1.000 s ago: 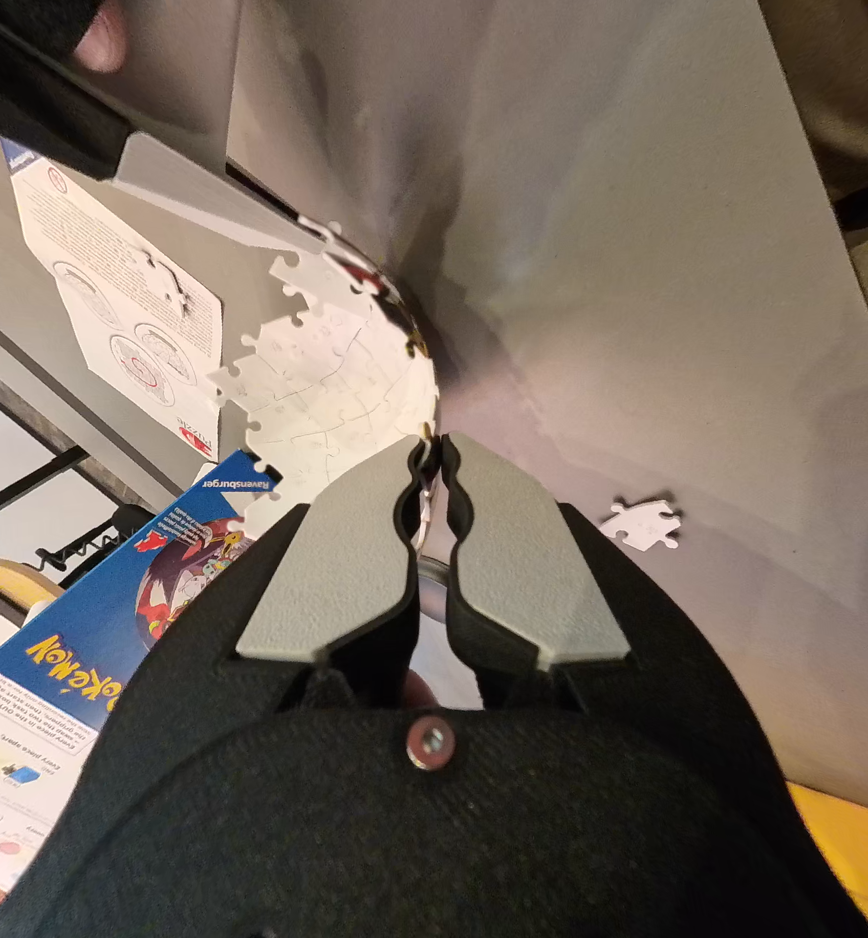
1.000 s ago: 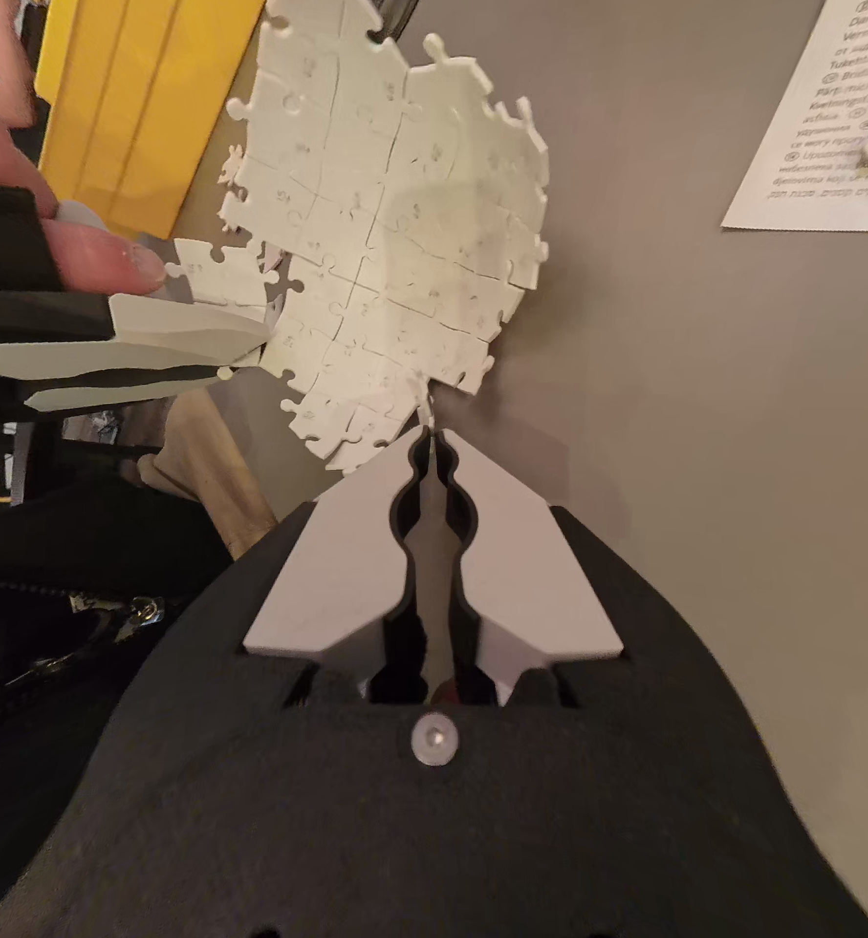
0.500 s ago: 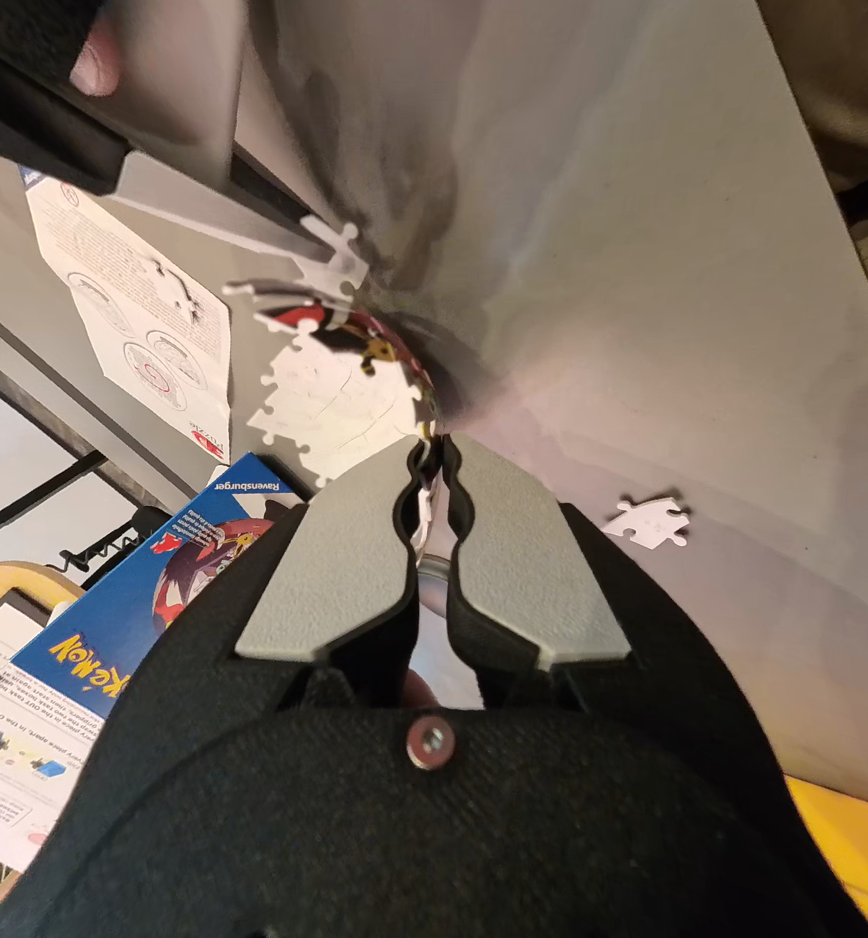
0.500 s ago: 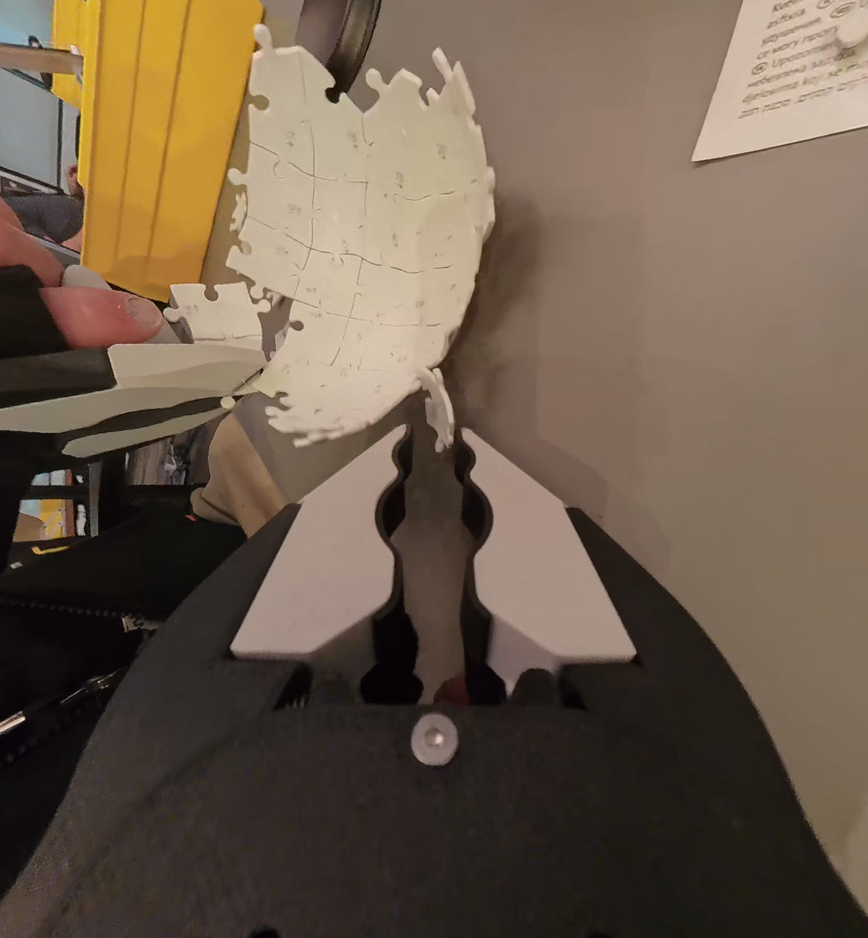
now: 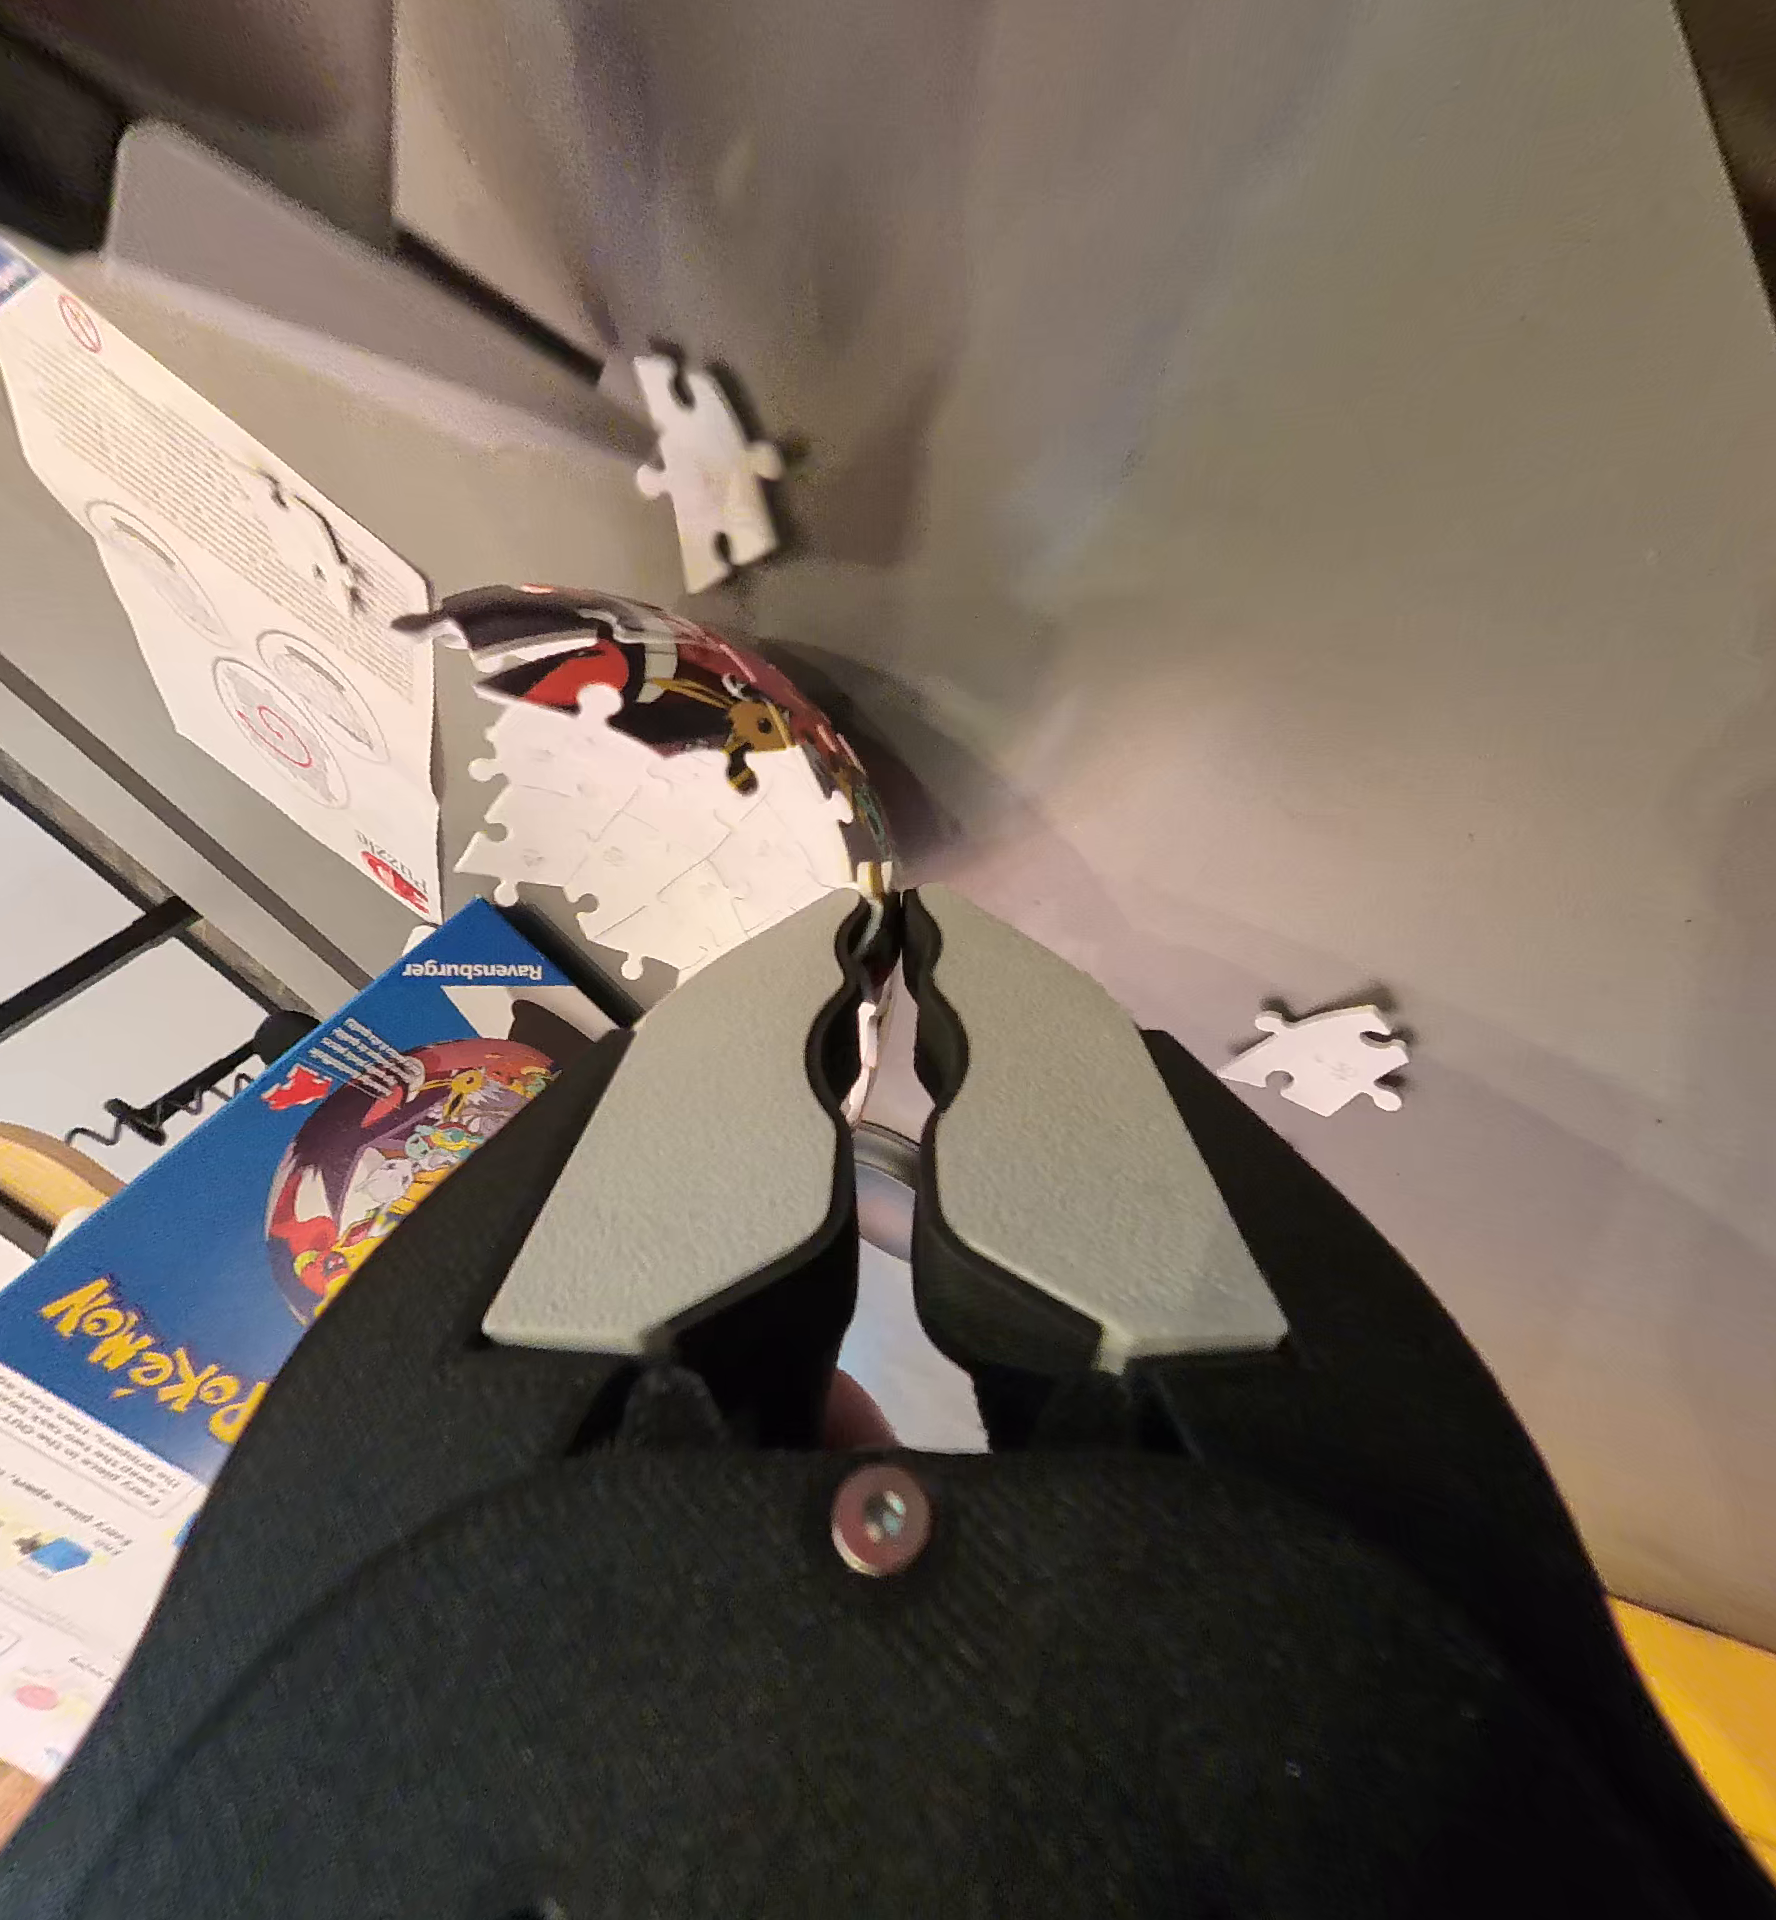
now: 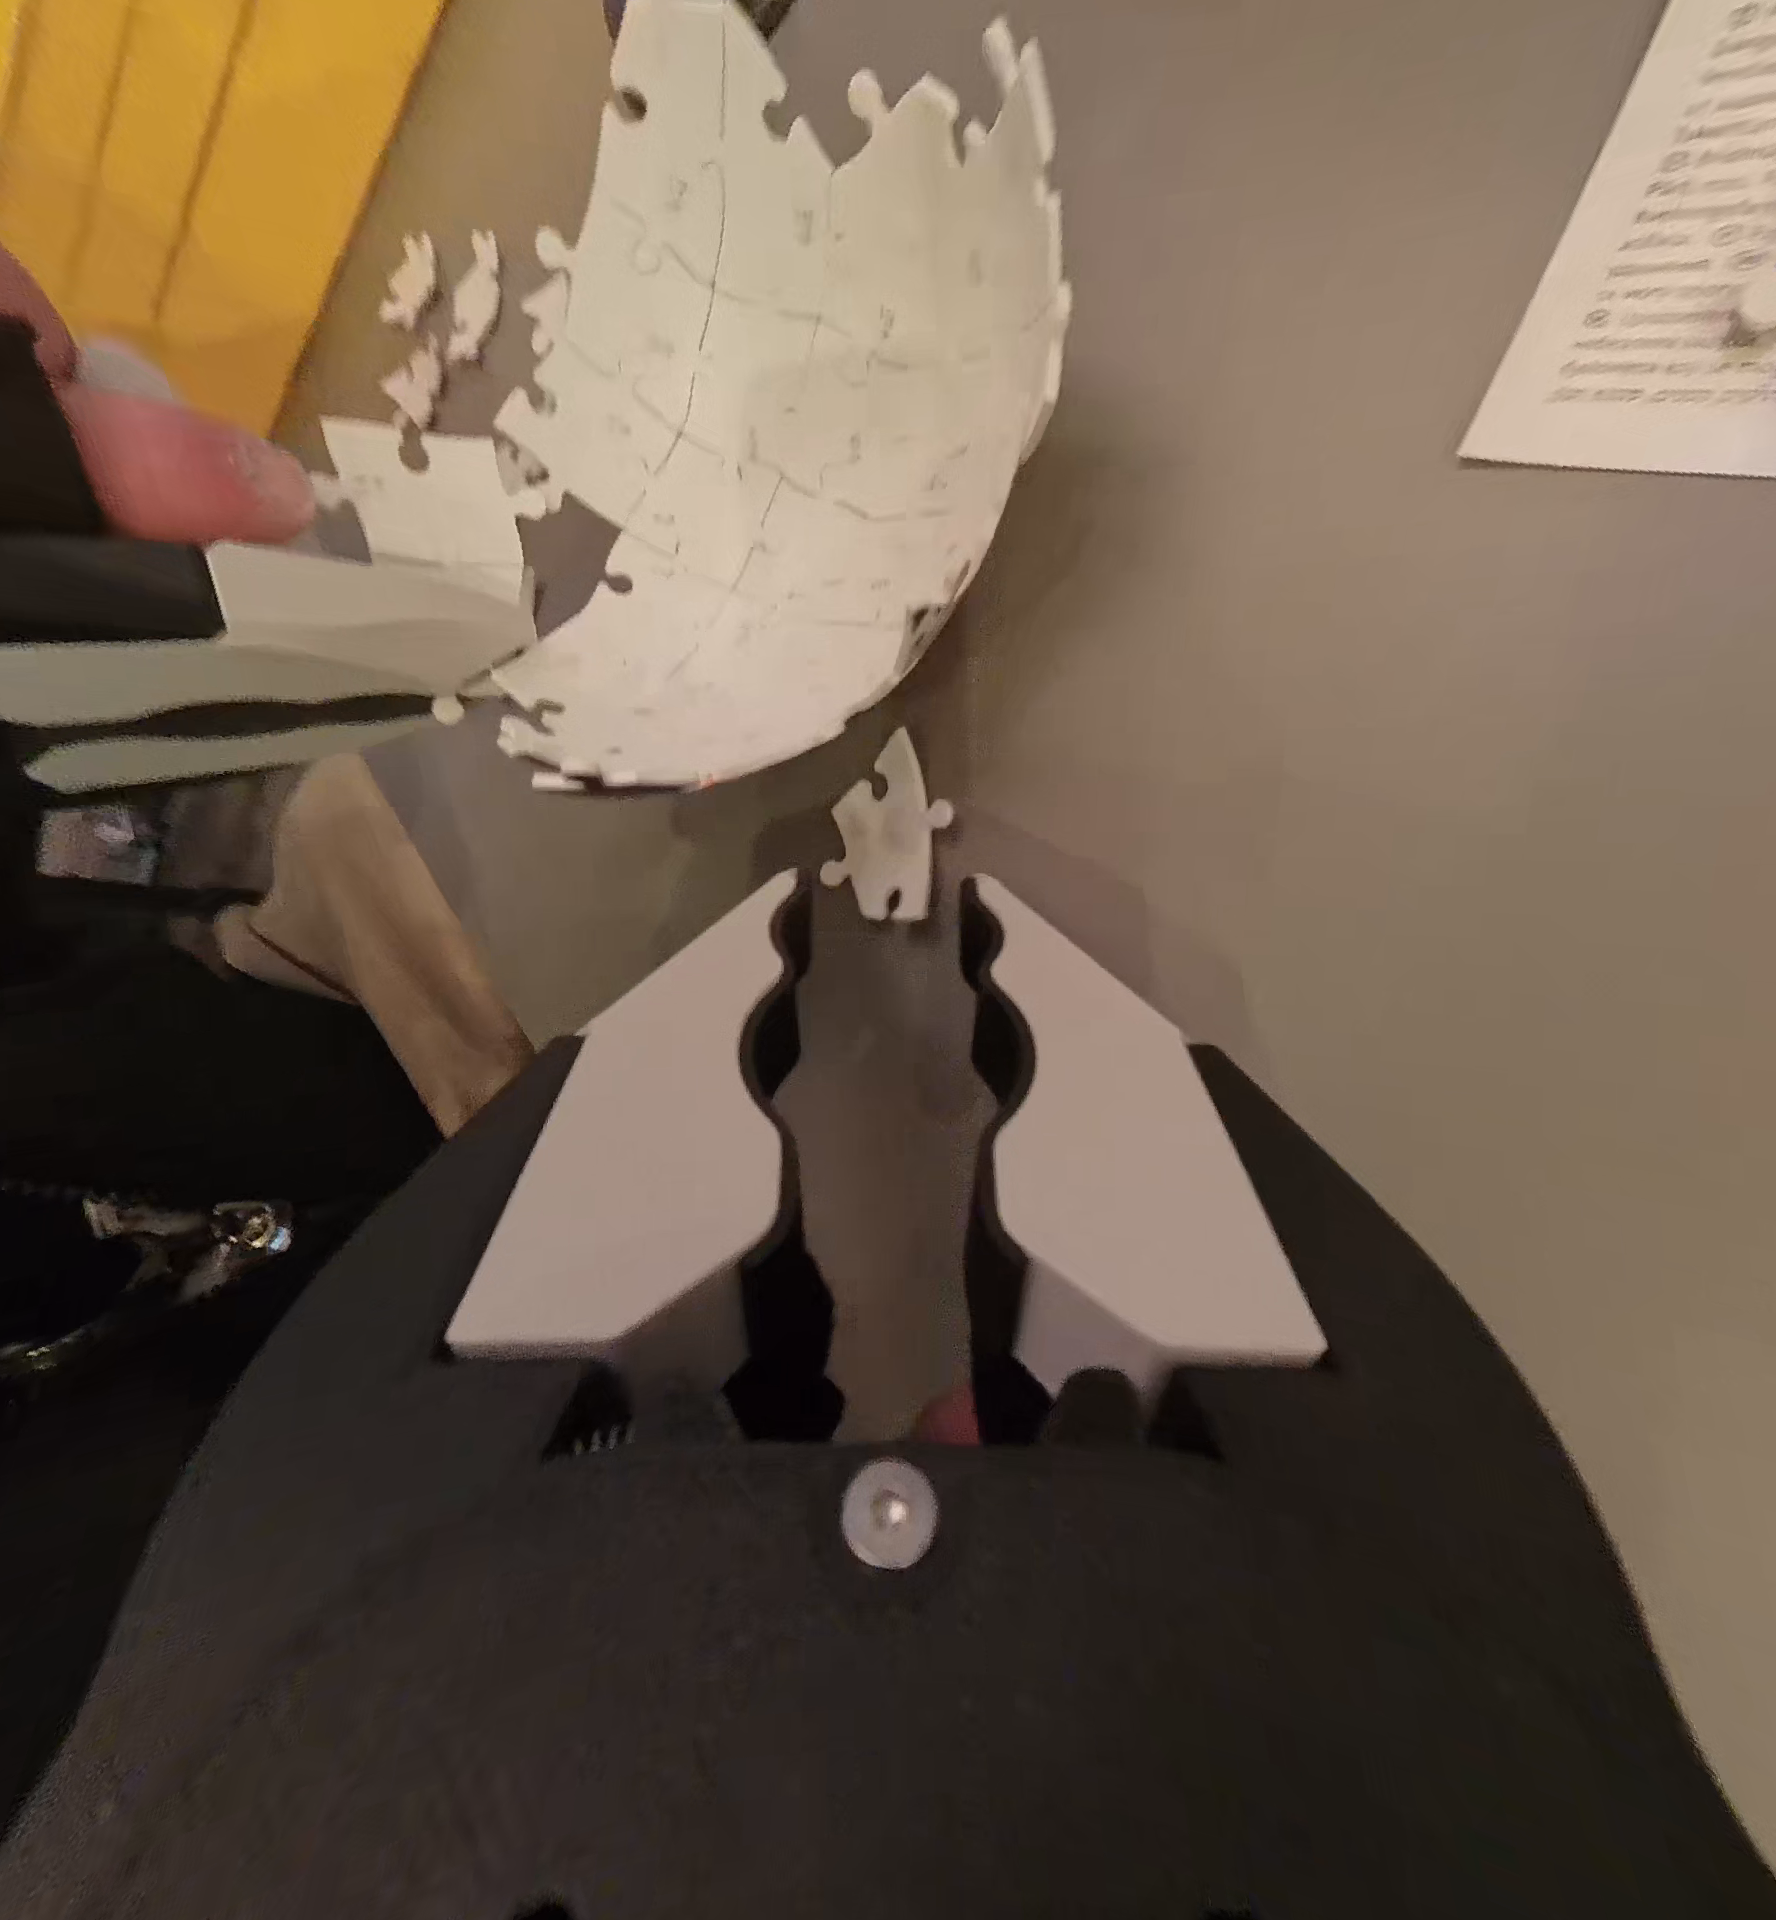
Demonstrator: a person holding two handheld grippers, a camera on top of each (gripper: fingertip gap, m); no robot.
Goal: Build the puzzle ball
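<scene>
The left gripper (image 5: 879, 914) is clamped on the lower rim of the half-built ball (image 5: 697, 769), pinching the thin shell edge between its fingertips and holding it up off the grey table (image 5: 1383, 520). The shell is an open bowl of interlocked curved pieces, white inside, printed in red, black and yellow outside, with a jagged rim of tabs and notches.

The right gripper (image 6: 884, 883) has its jaws apart, and a single loose piece (image 6: 889, 831) sits at the mouth of the gap, just below the bottom edge of the bowl. Whether the piece touches either finger, or the ball, cannot be told; it looks unheld.

Farther out, a second loose piece (image 5: 1315, 1055) lies on the table to the right of the left gripper. Another piece (image 5: 712, 468) shows beyond the ball in the left wrist view; blur hides what supports it. A paper sheet (image 5: 229, 582) lies at the far left, and a blue box (image 5: 240, 1226) sits near left.

The shell is probably light, thin plastic, stiff piece by piece but weak at the seams, so a hard squeeze or twist could pop pieces out. The best hold is likely on a well-locked stretch of rim, not on a lone tab. Single pieces look smooth and small, likely to slip; they should be taken flat across both faces.
</scene>
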